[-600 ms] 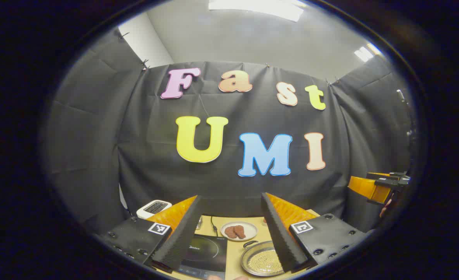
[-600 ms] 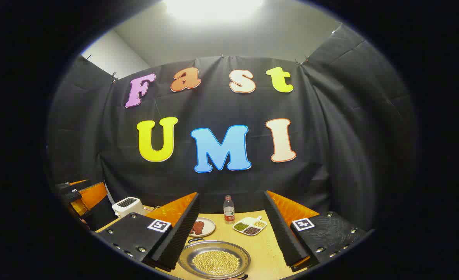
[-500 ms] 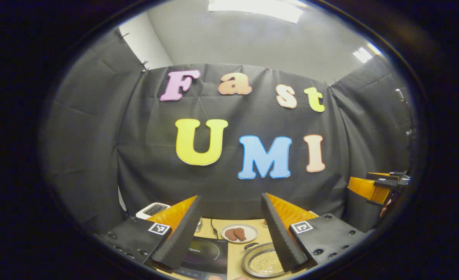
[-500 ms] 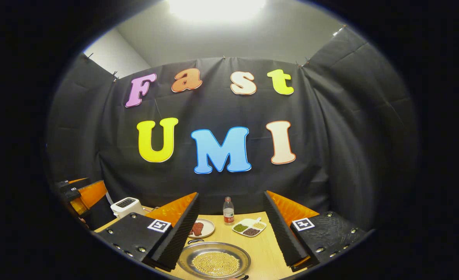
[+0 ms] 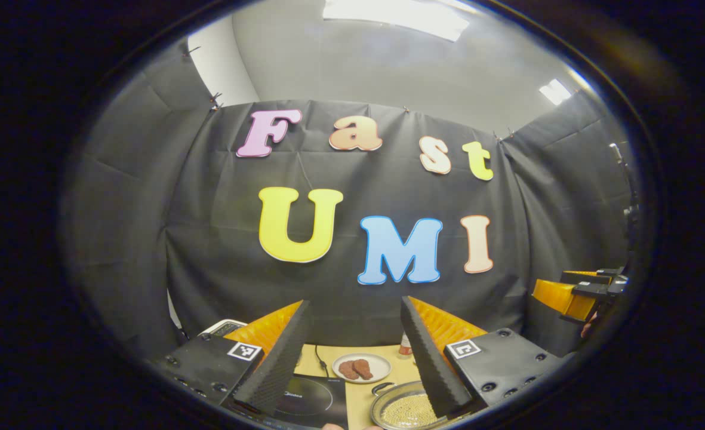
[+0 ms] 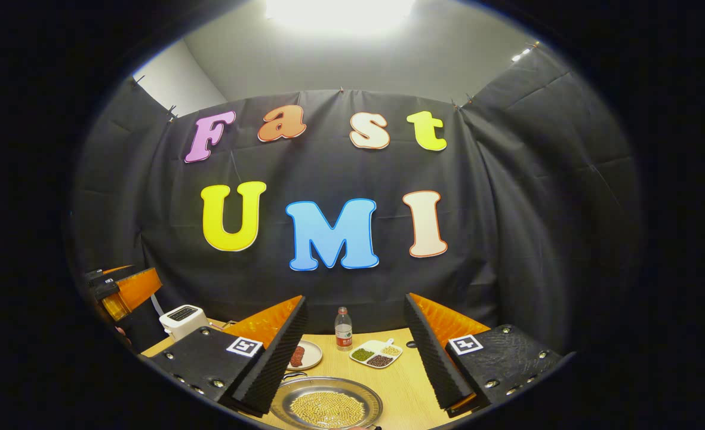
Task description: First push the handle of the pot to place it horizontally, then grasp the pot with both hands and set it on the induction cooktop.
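The pot, a shallow metal pan of yellow beans, lies at 6 o'clock, straight below the right gripper, whose jaws are held wide and empty. From the left gripper, equally wide, it lies at 5 o'clock, so the right is judged nearer. The induction cooktop is seen at 7 o'clock in the left gripper view. A handle is seen at the pot's far rim.
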Motion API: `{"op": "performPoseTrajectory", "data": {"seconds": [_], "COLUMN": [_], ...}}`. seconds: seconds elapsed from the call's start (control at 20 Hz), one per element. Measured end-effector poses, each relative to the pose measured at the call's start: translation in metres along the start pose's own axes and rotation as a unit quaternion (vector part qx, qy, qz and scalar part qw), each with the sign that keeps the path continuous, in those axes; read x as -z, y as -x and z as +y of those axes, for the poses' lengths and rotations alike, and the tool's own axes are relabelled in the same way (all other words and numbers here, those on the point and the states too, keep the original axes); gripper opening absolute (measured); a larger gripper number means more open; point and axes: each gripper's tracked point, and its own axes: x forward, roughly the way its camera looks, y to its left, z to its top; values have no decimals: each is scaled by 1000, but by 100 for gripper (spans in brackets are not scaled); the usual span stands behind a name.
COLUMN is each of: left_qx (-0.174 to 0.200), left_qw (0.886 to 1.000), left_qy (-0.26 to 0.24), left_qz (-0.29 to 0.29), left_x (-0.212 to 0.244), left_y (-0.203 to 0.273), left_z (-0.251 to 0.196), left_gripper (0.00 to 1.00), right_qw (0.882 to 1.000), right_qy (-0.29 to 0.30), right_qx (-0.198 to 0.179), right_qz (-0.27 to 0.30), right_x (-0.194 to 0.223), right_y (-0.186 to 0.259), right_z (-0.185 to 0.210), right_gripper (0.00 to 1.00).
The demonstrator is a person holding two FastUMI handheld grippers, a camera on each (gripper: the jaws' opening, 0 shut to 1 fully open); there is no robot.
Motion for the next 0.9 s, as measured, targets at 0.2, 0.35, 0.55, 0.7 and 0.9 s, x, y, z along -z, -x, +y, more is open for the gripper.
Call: {"op": "performPoseTrajectory", "data": {"seconds": [0.2,0.35,0.55,0.7,0.9], "left_qx": [9,6,-1,-4,-9], "left_qw": [1000,1000,1000,999,999], "left_qy": [1,-2,-8,-8,-8], "left_qz": [4,8,22,33,49], "left_x": [4,8,22,32,47], "left_y": [0,2,3,1,0], "left_z": [-11,-11,-5,-2,1], "left_gripper": [97,97,97,96,95], "right_qw": [1000,999,998,996,989], "right_qy": [-5,-3,-8,-6,7], "right_qx": [-13,-19,-27,-35,-51], "right_qz": [12,28,54,83,140], "right_x": [11,25,49,79,126], "right_y": [-3,-5,-9,-9,-5], "right_z": [3,3,3,3,4], "right_gripper": [98,94,98,98,98]}}
